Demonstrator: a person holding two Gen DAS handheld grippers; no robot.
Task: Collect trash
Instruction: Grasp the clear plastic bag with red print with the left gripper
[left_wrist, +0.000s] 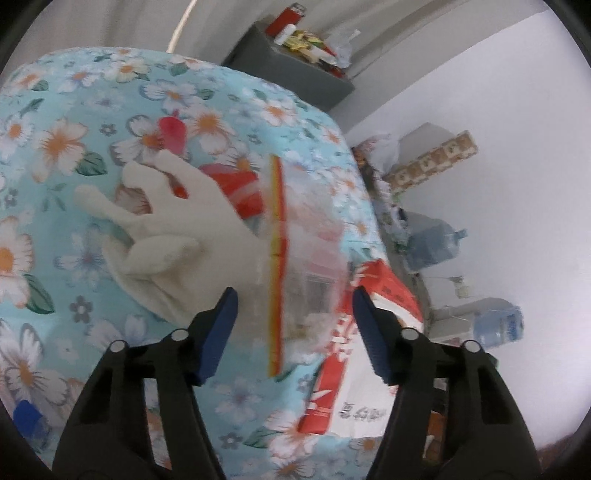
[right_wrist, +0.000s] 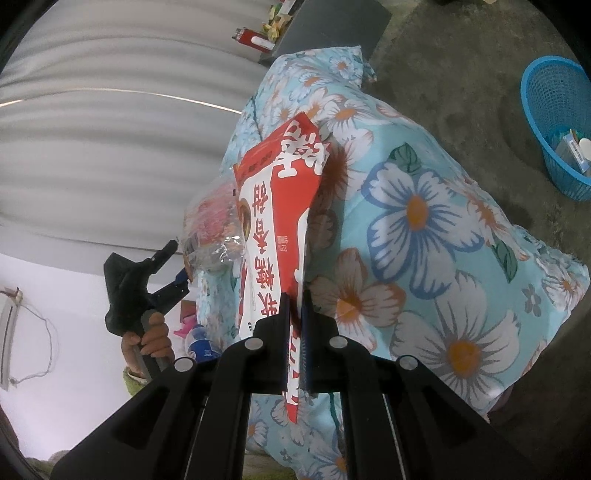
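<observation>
My right gripper (right_wrist: 295, 306) is clamped narrow on the red-and-white snack bag (right_wrist: 280, 206), held over the floral cloth (right_wrist: 424, 221). My left gripper (left_wrist: 293, 317) has its jaws spread wide around a clear plastic bag (left_wrist: 306, 266) with a red-yellow strip; I can't tell if they touch it. White glove (left_wrist: 177, 236) lies on the cloth, left of that bag. Blue basket (right_wrist: 554, 122) sits on the floor, far right.

Both tools (left_wrist: 293, 314) (right_wrist: 295, 306) have black plastic arms, silver rivets and blue fingertip pads (left_wrist: 218, 332).
</observation>
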